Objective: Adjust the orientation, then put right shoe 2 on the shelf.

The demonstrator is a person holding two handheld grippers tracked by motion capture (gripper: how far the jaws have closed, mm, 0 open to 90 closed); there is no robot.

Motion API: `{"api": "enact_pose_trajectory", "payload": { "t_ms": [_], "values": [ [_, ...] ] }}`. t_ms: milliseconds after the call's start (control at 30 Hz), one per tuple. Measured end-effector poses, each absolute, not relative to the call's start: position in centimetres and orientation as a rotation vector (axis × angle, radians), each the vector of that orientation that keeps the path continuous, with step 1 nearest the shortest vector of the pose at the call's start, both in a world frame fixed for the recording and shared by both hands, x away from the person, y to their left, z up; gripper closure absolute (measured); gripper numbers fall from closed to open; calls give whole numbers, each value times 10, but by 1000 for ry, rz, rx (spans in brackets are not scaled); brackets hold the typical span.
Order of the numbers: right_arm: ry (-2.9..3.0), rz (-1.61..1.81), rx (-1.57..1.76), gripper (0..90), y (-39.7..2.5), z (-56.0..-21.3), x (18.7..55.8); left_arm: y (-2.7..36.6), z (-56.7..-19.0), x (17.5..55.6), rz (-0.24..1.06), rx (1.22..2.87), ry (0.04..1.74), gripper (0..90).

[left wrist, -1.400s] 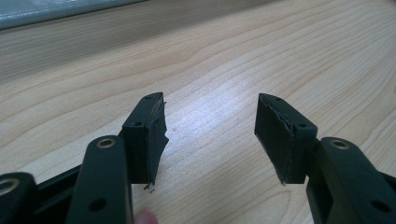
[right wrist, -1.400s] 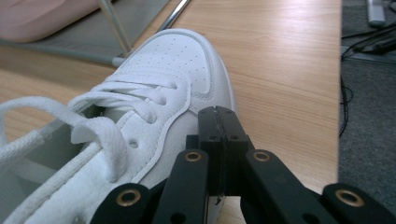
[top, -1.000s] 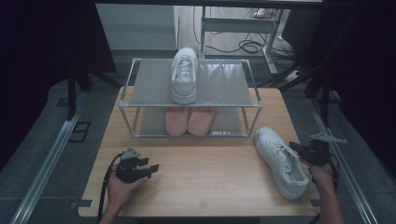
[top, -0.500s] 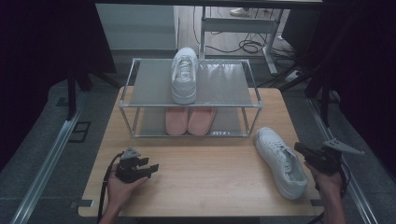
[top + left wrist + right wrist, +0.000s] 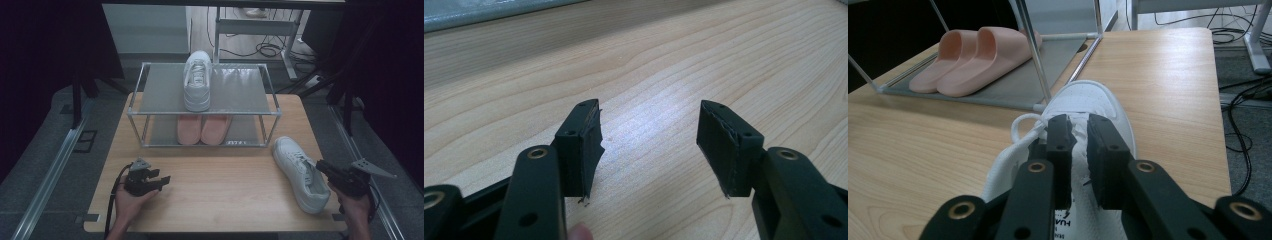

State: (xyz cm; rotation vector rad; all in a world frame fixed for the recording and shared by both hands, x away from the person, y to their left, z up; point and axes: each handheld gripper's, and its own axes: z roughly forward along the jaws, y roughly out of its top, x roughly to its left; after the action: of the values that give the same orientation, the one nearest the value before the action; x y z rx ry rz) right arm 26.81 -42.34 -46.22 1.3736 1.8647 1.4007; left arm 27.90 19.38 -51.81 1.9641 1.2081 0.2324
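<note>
A white sneaker (image 5: 297, 167) lies on the wooden table (image 5: 225, 195) at the right, toe toward the rack. My right gripper (image 5: 321, 166) hovers over its heel end. In the right gripper view its jaws (image 5: 1079, 120) stand almost together above the sneaker (image 5: 1098, 97) opening, with only a thin slit between the pads and nothing clearly held. My left gripper (image 5: 164, 181) rests at the front left in a hand; in the left gripper view it is open (image 5: 649, 107) over bare wood. A second white sneaker (image 5: 197, 80) sits on the rack's top shelf.
A two-shelf metal shoe rack (image 5: 150, 114) stands at the back of the table, with pink slippers (image 5: 202, 129) on its lower shelf. Its front corner post (image 5: 1035, 55) is just beyond the sneaker's toe. Cables lie on the floor to the right (image 5: 1243, 95).
My right gripper has drawn back toward the table's front edge along the sneaker. The sneaker and my left gripper have stayed put.
</note>
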Motion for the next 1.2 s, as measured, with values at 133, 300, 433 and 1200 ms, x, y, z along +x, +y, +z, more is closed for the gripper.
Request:
{"api": "enact_pose_trajectory", "payload": {
  "t_ms": [133,300,433,1200],
  "values": [
    [1868,1403,1370,764,-423,-463,267,194,-518,279,235,1965,1204,436],
    [1851,1398,1371,688,-424,-463,265,195,-517,279,235,1958,1203,432],
    [1847,1396,1375,663,-426,-463,264,194,-518,279,232,1959,1201,426],
    [1946,1300,1344,567,-417,-468,273,193,-518,279,215,1965,1188,413]
  ]
}}
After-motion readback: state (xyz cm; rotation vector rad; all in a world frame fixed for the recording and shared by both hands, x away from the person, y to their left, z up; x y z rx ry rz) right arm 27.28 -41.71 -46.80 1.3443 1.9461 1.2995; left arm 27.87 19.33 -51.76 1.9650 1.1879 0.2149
